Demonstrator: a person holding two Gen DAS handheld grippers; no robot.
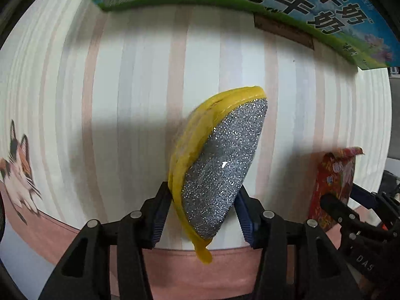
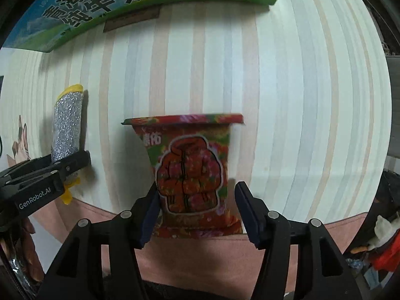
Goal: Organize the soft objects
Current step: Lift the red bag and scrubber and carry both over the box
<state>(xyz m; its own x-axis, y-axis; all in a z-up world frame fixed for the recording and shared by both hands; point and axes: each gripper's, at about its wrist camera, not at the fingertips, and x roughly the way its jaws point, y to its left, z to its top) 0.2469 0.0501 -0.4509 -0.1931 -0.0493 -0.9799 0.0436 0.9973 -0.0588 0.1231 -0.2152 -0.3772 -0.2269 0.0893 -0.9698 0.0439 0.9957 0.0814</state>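
Left gripper point(image 1: 202, 212): clamped on the scouring sponge point(image 1: 220, 170), yellow foam on one side, silver glitter scrub face toward the camera. Sponge stands tilted between the 2 pads, lifted off the striped tablecloth point(image 1: 125, 100), yellow tail hanging below the grip.

Right gripper point(image 2: 197, 212): jaws wide, straddling the lower part of the red floral packet point(image 2: 192, 170). Left finger looks to touch the packet edge, right finger stands clear of it. Can't tell if the packet is resting on the cloth or pinned, so not calling it held.

Landmark = milk carton box point(image 1: 287, 5), green and blue print, at the far edge of the cloth. Sponge sits well short of it, in mid-cloth. Packet is just beside the sponge on its right, also short of the box.

Step, my read: both soft items being picked up for transfer, likely toward the box. Next: right needs to close on the packet with a light squeeze, then both carry forward. Risk: sponge grip is low, so it may pivot.
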